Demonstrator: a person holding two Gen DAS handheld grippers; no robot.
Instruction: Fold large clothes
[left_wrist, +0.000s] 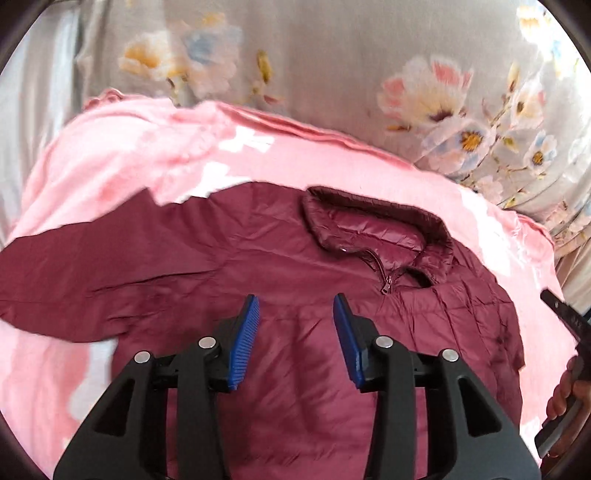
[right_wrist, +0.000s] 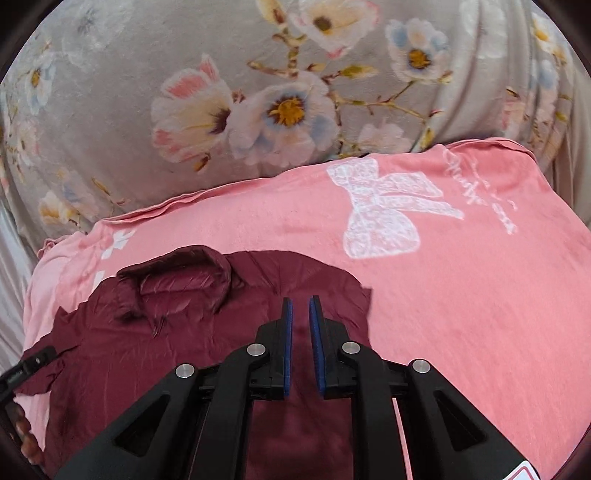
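Note:
A maroon puffer jacket (left_wrist: 295, 273) lies front up on a pink blanket (left_wrist: 110, 162), collar (left_wrist: 373, 221) at the far side, zip partly done up. One sleeve stretches out to the left. My left gripper (left_wrist: 295, 299) is open and empty, hovering over the jacket's chest. In the right wrist view the jacket (right_wrist: 184, 332) lies at lower left, its right side folded in to a straight edge. My right gripper (right_wrist: 300, 301) hovers over that side with its jaws nearly together, a narrow gap between the pads, nothing held.
The pink blanket (right_wrist: 443, 277) with a white bow print covers the surface. A grey floral quilt (right_wrist: 258, 92) is bunched behind it. The other gripper and the hand holding it show at the right edge of the left wrist view (left_wrist: 569, 362).

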